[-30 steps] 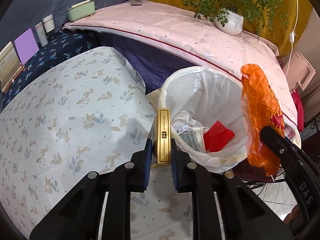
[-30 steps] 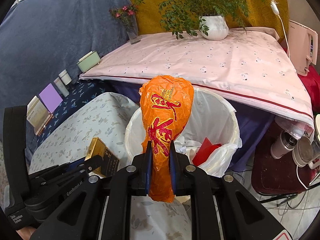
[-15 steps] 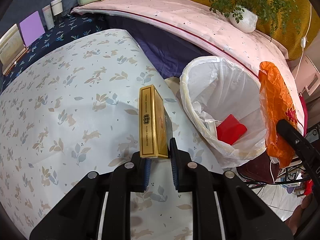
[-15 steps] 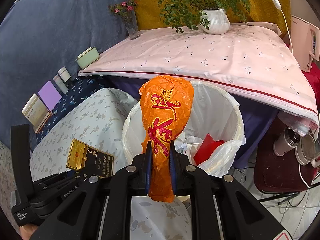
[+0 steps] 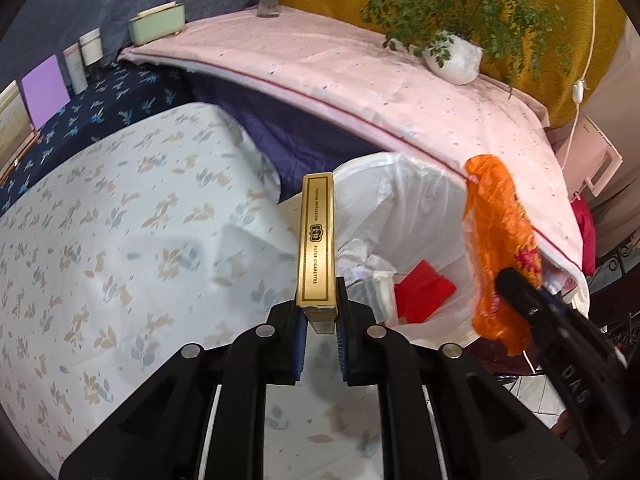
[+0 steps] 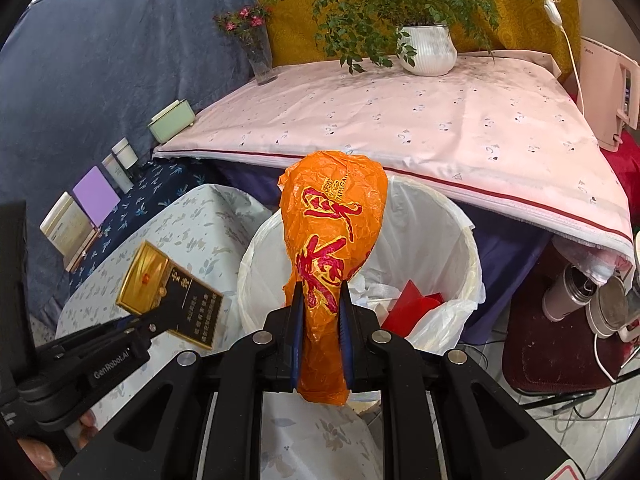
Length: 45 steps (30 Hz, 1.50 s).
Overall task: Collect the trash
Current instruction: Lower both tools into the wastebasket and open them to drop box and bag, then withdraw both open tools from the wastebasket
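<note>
Floral cloth covered the low table, a pink-sheeted surface behind it carried a white potted plant, and between the two stood a white-lined trash bin with red scraps and crumpled paper inside. Over the table's edge just beside the bin, the left gripper was clamped on the lower end of a gold cigarette box, held upright on its narrow side. Above the bin's near rim, the right gripper pinched a crumpled orange wrapper printed with red characters.
</note>
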### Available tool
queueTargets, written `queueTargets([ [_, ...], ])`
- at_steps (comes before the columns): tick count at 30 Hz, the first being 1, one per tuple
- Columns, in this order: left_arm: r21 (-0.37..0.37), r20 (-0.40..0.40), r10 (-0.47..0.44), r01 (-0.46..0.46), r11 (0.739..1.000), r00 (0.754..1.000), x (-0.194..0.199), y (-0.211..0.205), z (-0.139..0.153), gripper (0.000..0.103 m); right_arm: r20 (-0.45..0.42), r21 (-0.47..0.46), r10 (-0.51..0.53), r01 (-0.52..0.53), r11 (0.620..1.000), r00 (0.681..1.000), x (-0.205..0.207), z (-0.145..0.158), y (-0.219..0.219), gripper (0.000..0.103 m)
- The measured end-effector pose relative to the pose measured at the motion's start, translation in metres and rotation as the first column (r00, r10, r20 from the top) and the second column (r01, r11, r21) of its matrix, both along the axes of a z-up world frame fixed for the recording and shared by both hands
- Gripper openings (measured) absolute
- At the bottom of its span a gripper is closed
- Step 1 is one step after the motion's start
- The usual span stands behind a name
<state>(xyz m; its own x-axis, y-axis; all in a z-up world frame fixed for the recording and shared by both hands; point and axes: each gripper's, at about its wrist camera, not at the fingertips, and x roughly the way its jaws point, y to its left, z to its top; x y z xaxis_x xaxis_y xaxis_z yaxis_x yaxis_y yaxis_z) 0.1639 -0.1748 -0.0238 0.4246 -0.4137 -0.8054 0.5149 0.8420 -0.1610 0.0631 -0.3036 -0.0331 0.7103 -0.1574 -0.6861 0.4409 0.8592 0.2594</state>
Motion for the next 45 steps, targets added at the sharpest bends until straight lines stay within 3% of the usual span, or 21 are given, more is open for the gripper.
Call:
queueTargets([
  [11,-0.019,0.011,-0.068,0.068,0.997,0.998,0.004,-0.049,0.008,0.015,-0.008,-0.030,-0.025,0.025,0.999,1.000,0.008,0.005,-0.019,0.017],
  [13,-0.015,0.017,-0.067,0.067,0.998,0.998,0.004,-0.052,0.007,0.025,-0.009,-0.034,-0.030,0.030,0.999,0.999,0.011,0.006,-0.021,0.022],
  [14,-0.014,0.025,-0.058,0.058,0.998,0.998,0.005,-0.052,0.008,0.036,-0.004,-0.037,-0.037,0.036,0.999,0.999,0.012,0.007,-0.022,0.024],
  [15,-0.017,0.031,-0.051,0.052,0.999,0.998,0.005,-0.051,0.008,0.043,0.001,-0.041,-0.041,0.041,0.998,0.999,0.013,0.008,-0.024,0.026],
  [24,-0.019,0.035,0.005,-0.004,1.000,0.999,0.015,-0.038,0.009,0.055,0.004,-0.063,-0.032,0.032,0.998,0.999,0.023,0.014,-0.025,0.037],
  [35,-0.019,0.052,0.052,-0.052,0.998,0.997,0.014,-0.013,0.013,0.060,0.013,-0.093,-0.010,0.011,0.996,1.000,0.019,0.027,-0.012,0.056],
  [45,-0.012,0.093,0.093,-0.092,0.996,0.991,0.001,0.014,0.021,0.070,-0.011,-0.209,0.015,-0.017,0.978,1.000,-0.003,0.041,0.008,0.075],
])
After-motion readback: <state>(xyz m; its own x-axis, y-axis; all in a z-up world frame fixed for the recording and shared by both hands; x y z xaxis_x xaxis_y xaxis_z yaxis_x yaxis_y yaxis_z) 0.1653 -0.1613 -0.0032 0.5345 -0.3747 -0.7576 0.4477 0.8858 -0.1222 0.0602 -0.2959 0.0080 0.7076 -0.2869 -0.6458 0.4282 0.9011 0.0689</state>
